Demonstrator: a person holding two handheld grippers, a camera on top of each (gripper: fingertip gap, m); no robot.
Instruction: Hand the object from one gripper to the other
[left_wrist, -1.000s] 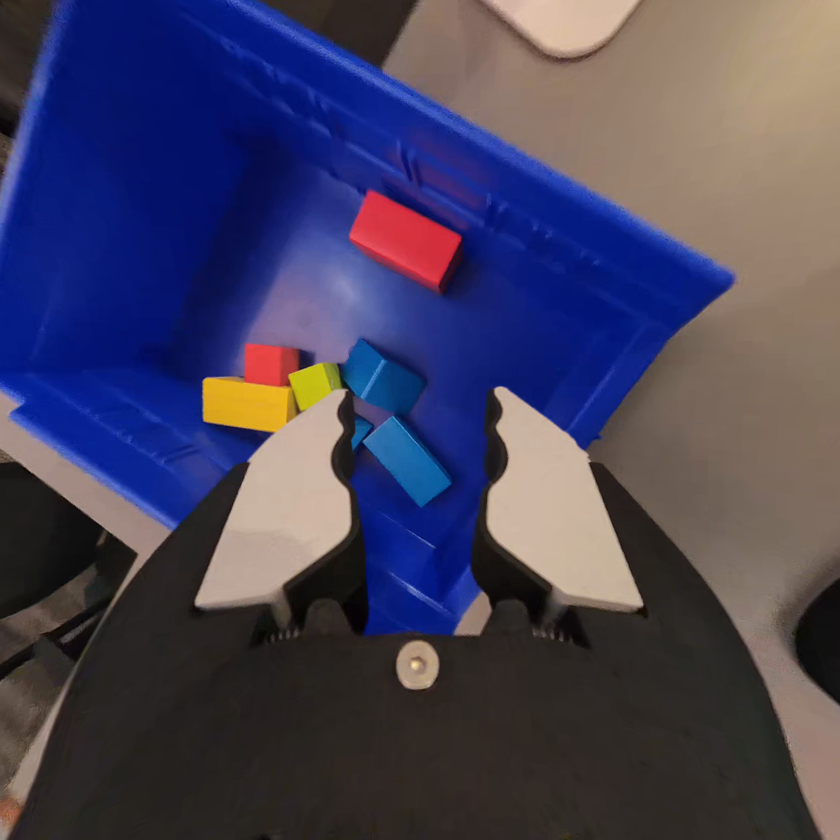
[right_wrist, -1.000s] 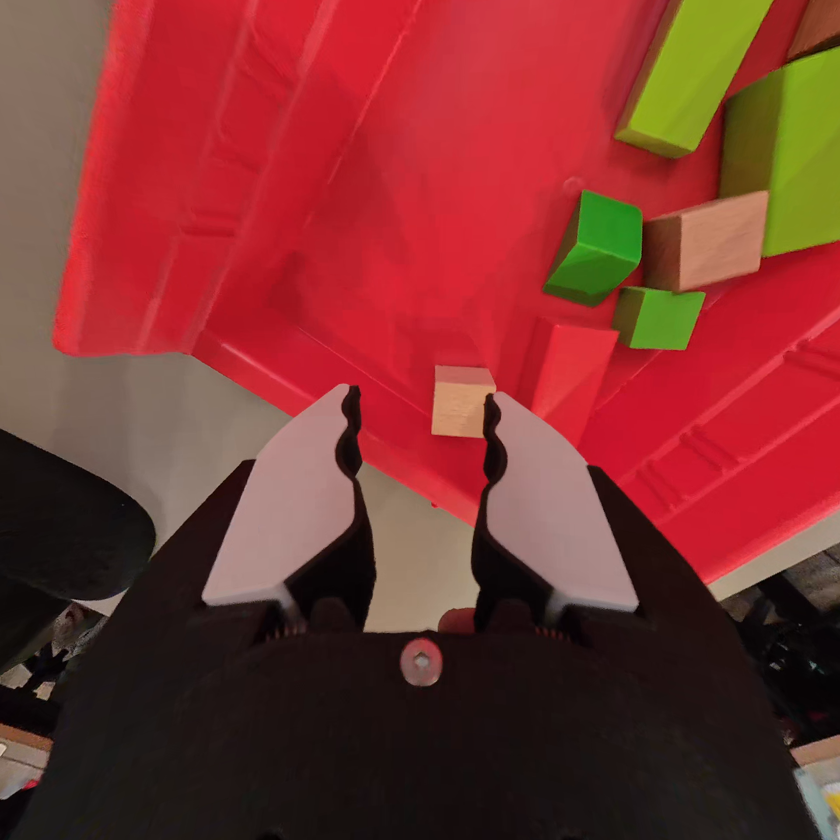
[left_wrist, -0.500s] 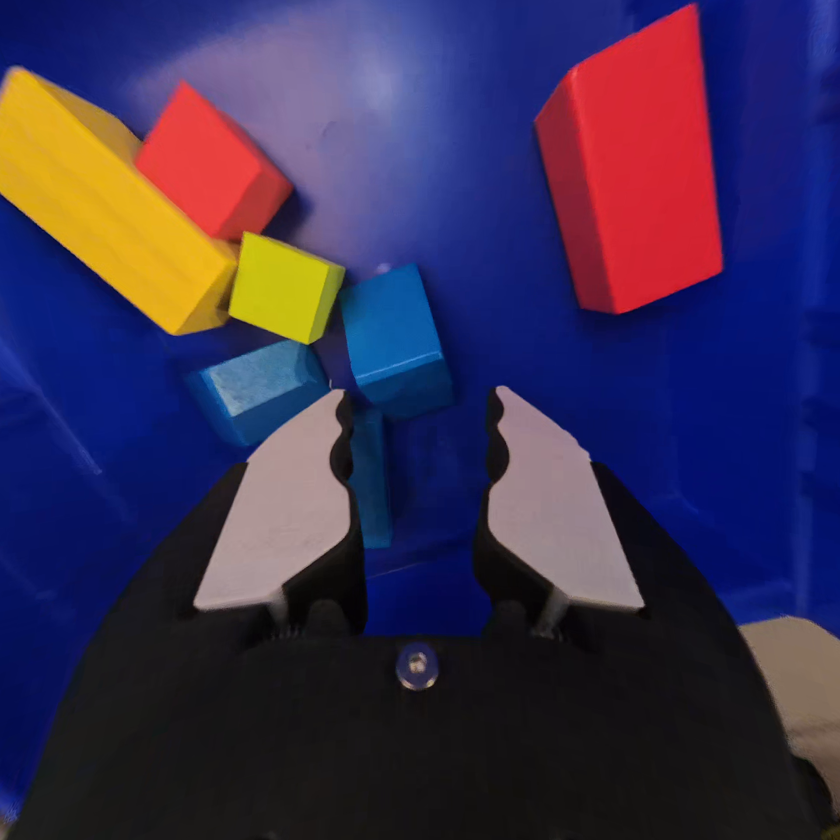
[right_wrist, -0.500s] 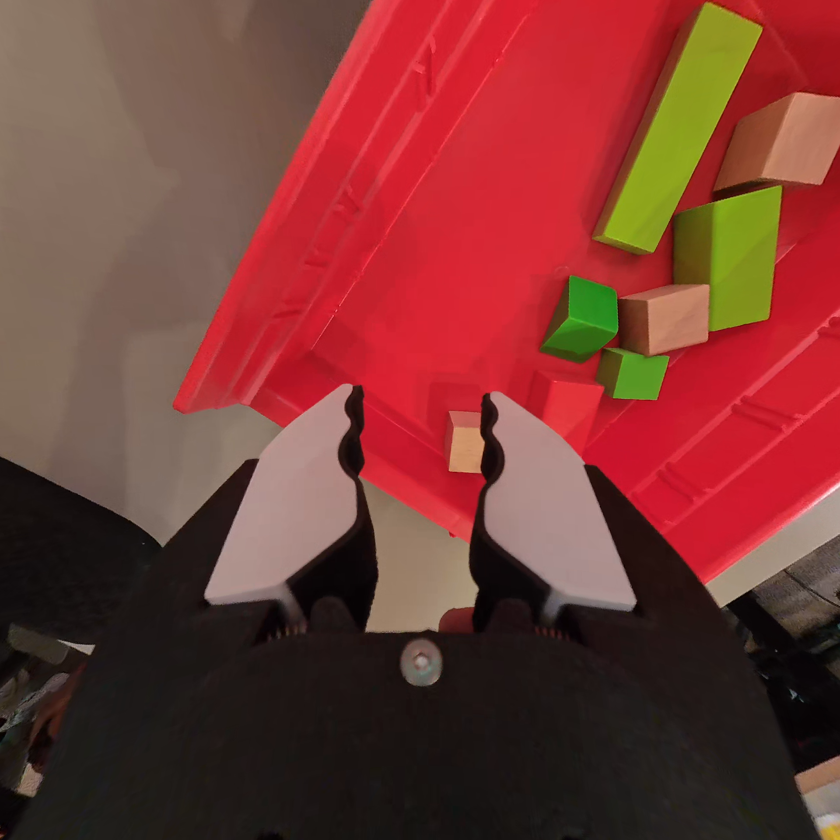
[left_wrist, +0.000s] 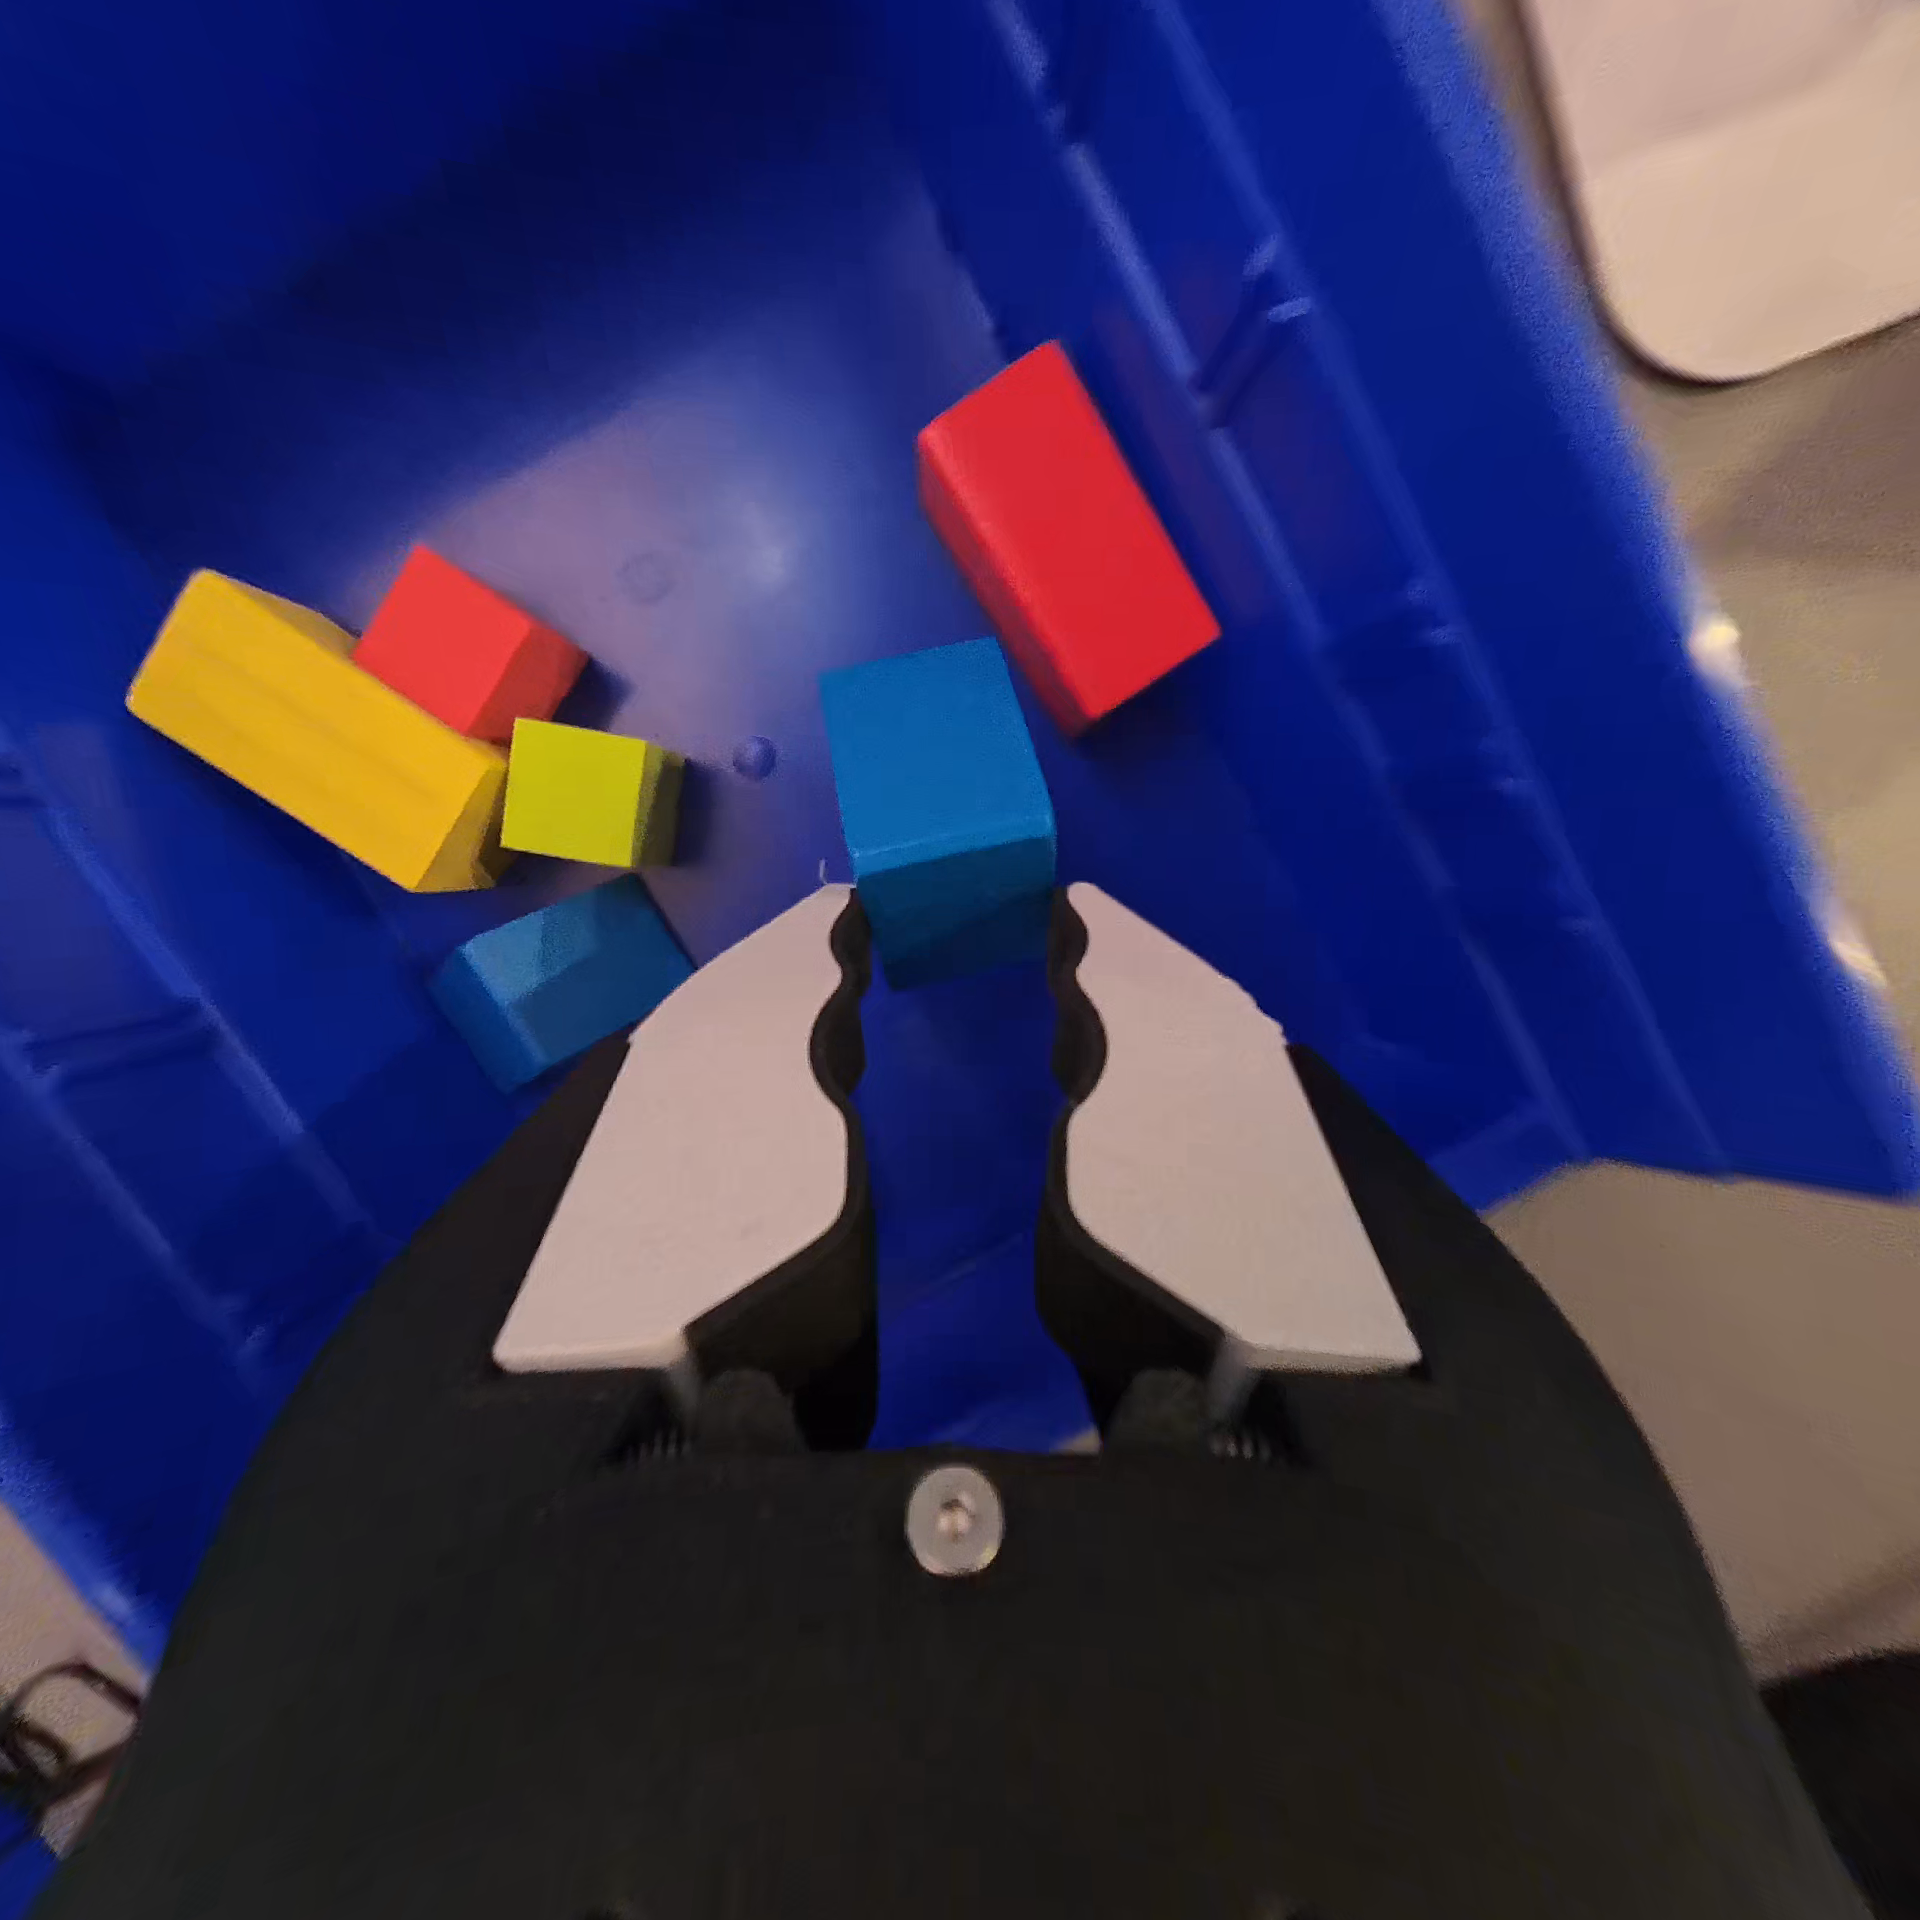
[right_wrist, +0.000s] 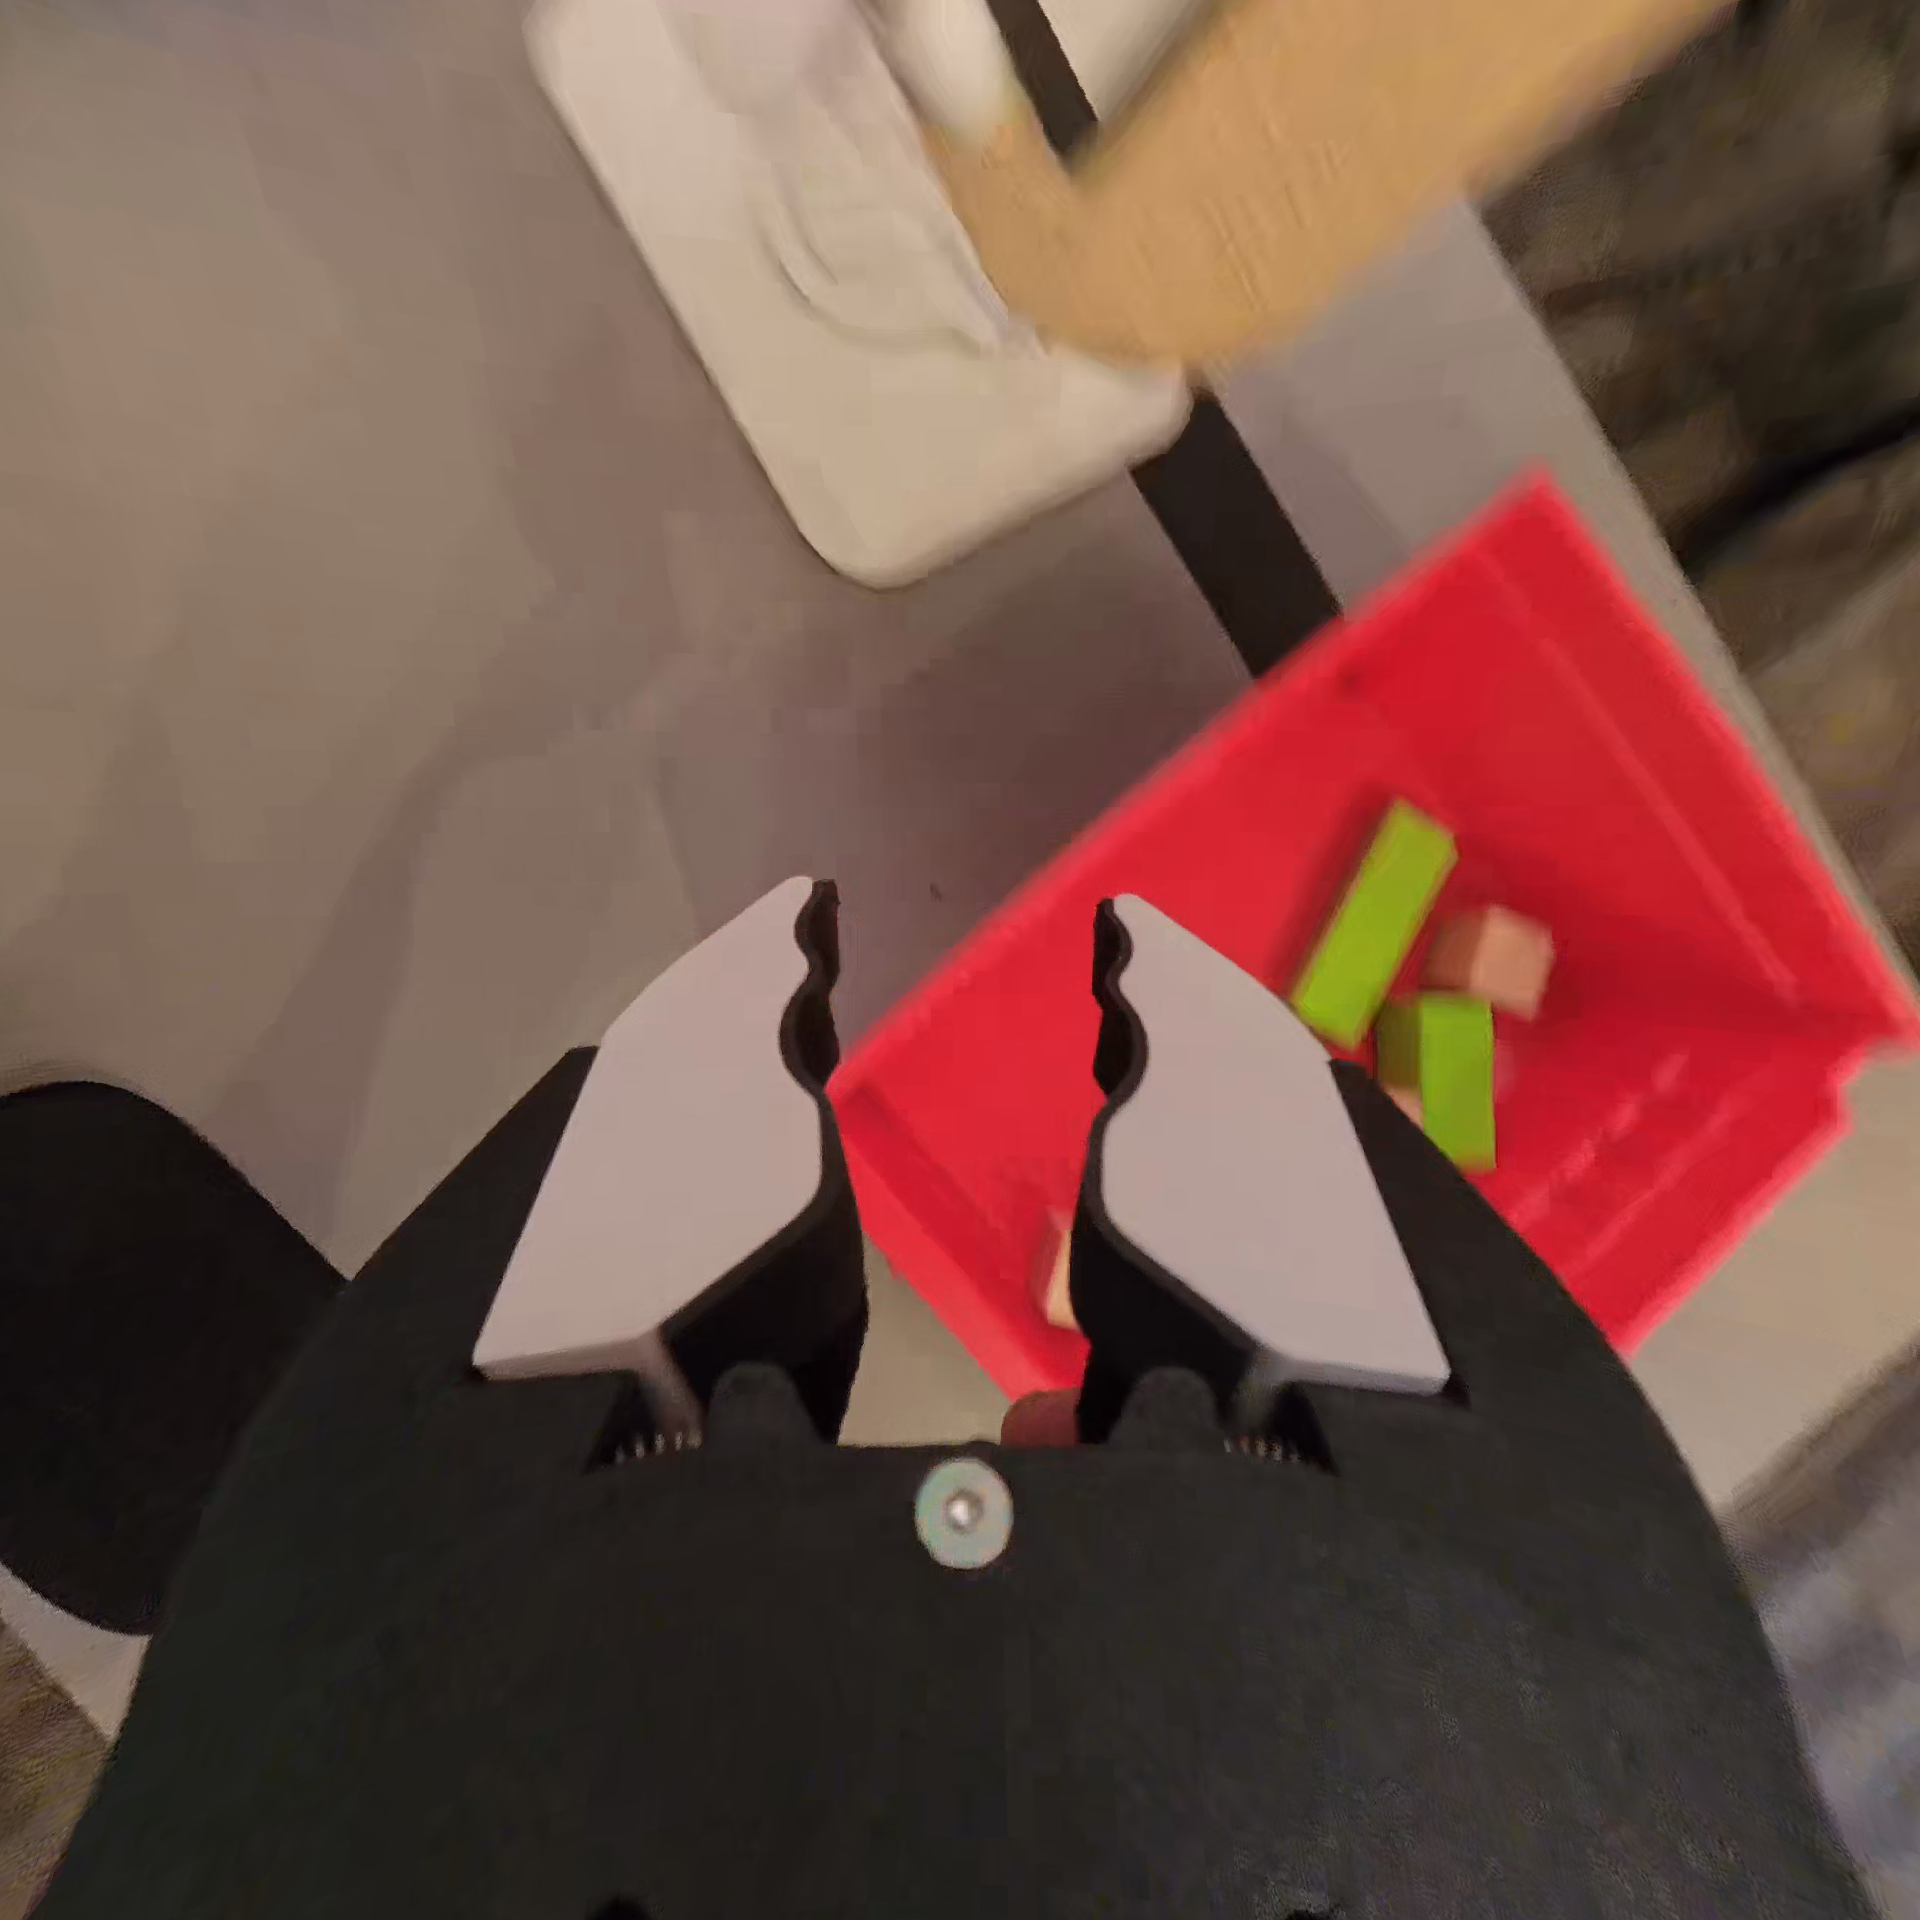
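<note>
Two tongs work here. Left tongs (left_wrist: 954, 904) pinch the blue block (left_wrist: 935, 790) by its near end, just above the blue bin (left_wrist: 1351, 520) floor. Right tongs (right_wrist: 961, 914) are wide open, holding nothing, beside the red bin (right_wrist: 1558, 727). Squeeze firmly, lift slowly, and leave the far end free.

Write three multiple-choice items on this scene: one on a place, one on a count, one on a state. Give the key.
1. The blue wooden cube sits:
A) between the left gripper's jaws
B) atop the yellow block
C) outside the bin

2. Red wooden blocks in the blue plastic bin:
A) one
B) two
C) four

3. The right gripper's jaws are:
A) shut on a green block
B) shut on a yellow block
C) apart, nothing between

Key:
1 A: the cube's sides meet both fingertips.
2 B: a small one and a long one.
3 C: only the grey table and red plastic bin show through the gap.
</note>
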